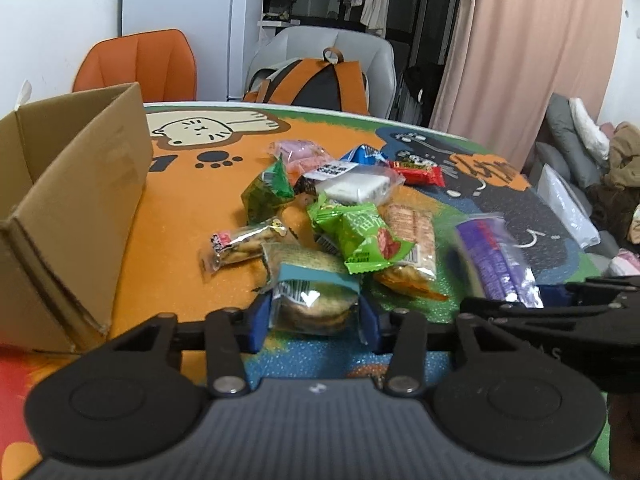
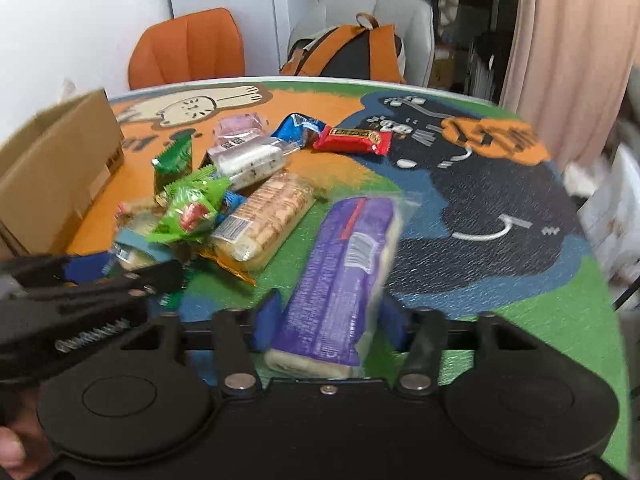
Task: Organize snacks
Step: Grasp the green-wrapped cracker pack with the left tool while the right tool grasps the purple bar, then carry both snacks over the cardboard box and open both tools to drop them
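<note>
My left gripper [image 1: 314,316] is shut on a round biscuit packet with a teal band [image 1: 310,296] at the near edge of the snack pile [image 1: 344,216]. My right gripper [image 2: 330,320] is shut on a long purple packet [image 2: 340,268] and holds it just right of the pile; the packet also shows blurred in the left wrist view [image 1: 496,256]. The pile holds green packets [image 1: 360,236], a pale cracker pack [image 2: 264,216], a white bar [image 1: 358,188], a red bar [image 2: 354,139], a blue packet [image 2: 298,128] and a pink one [image 2: 238,128]. An open cardboard box [image 1: 76,200] stands on the left.
The table has a colourful cartoon mat [image 2: 480,200]. An orange chair [image 1: 138,66] and a grey chair with an orange backpack [image 1: 320,80] stand behind it. A pink curtain [image 1: 532,52] hangs at the right. Bedding lies at the far right [image 1: 576,184].
</note>
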Demonstrator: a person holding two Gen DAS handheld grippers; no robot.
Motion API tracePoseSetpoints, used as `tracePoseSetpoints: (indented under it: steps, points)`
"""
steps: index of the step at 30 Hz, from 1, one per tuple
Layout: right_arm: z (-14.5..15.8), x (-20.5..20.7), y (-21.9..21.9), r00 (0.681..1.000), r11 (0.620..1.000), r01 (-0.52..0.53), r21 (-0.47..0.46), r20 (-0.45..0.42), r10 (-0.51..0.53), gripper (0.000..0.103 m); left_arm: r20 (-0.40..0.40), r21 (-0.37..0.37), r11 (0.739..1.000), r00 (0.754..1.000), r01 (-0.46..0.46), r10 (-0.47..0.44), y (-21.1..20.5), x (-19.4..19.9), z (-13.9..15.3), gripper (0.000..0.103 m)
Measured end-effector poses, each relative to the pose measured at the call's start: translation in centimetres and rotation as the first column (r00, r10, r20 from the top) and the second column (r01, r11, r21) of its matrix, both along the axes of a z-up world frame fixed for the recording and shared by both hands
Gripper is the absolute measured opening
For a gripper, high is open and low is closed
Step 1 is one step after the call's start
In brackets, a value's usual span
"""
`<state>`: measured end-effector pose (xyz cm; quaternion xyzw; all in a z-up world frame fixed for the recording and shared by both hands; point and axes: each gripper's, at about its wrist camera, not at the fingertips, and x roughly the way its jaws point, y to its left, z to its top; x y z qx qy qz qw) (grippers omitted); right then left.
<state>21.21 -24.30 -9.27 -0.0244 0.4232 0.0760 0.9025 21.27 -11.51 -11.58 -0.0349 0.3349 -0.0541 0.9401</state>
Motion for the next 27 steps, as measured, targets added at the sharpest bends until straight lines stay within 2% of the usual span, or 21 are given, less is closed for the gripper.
tracePoseSetpoints:
  steps: [6, 19, 27]
  points:
    - [1.0, -0.9, -0.8, 1.000, 0.997, 0.010, 0.078, 0.023, -0.012, 0.033, 0.034, -0.022, 1.000, 0.999, 0.008, -0.007, 0.5, -1.5, 1.2, 0.043]
    - [4.5, -2.2, 0.8, 0.992, 0.989, -0.053, 0.139, 0.117, 0.037, 0.032, 0.137, -0.035, 0.999, 0.991, 0.012, -0.007, 1.2, -4.0, 5.8, 0.043]
    - [7.0, -2.0, 2.8, 0.981, 0.977, -0.114, 0.183, 0.176, 0.081, 0.032, 0.210, -0.022, 0.999, 0.977, -0.034, 0.038, 2.6, -4.7, 9.1, 0.043]
